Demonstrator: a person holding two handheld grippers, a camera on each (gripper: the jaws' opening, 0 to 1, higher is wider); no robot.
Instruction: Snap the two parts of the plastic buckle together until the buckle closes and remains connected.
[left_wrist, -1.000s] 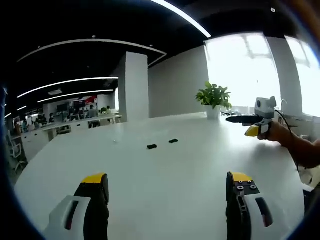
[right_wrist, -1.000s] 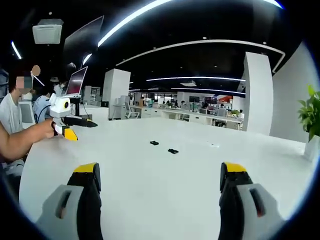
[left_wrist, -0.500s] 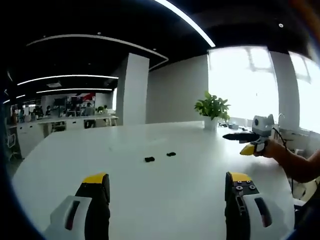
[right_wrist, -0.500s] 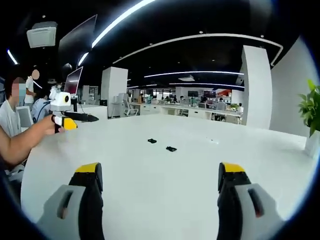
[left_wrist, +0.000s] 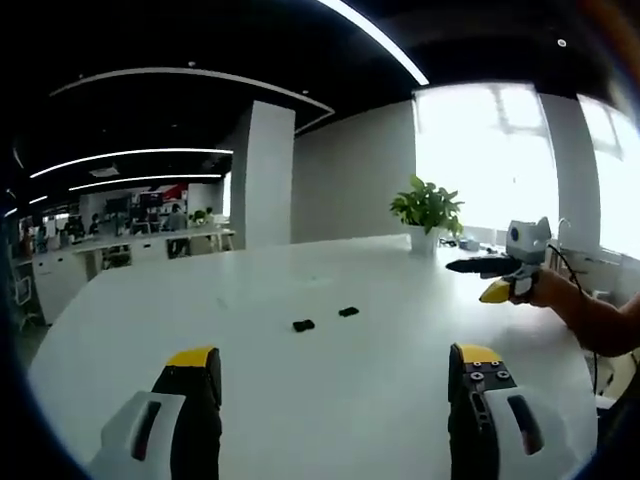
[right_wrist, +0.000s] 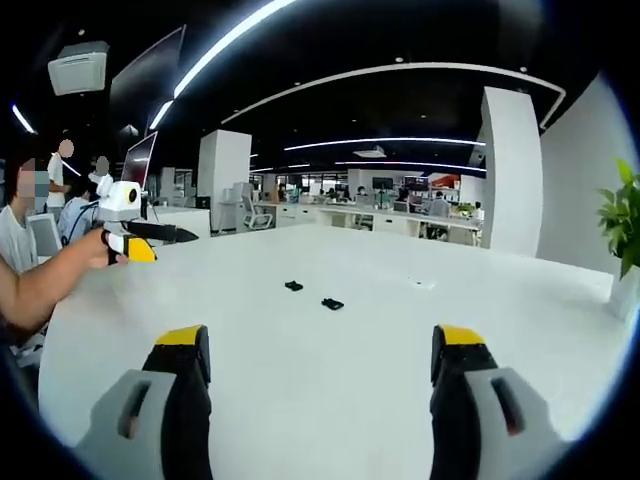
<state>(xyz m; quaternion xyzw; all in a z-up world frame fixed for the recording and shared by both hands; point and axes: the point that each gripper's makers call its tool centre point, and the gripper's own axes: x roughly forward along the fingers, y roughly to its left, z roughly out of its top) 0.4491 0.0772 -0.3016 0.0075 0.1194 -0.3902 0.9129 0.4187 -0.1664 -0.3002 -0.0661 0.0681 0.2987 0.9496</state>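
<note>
Two small black buckle parts lie apart on the white table (left_wrist: 150, 330). In the left gripper view they are the left part (left_wrist: 303, 325) and the right part (left_wrist: 348, 312); in the right gripper view, a far part (right_wrist: 293, 286) and a near part (right_wrist: 332, 304). My left gripper (left_wrist: 333, 365) is open above the table, well short of them, with nothing between its jaws. My right gripper (right_wrist: 318, 345) is open too and holds nothing. Each gripper also shows side-on in the other's view: the right gripper (left_wrist: 462, 266) at the right, the left gripper (right_wrist: 185, 236) at the left.
A potted plant (left_wrist: 428, 208) stands at the table's far edge by bright windows. A person's forearm (right_wrist: 45, 285) reaches in from the left. A white pillar (left_wrist: 265, 170) and office desks with people lie beyond the table.
Both views have shifted slightly with the hands; the right gripper has come a little closer to the buckle parts. The parts lie where they were and both grippers stay open.
</note>
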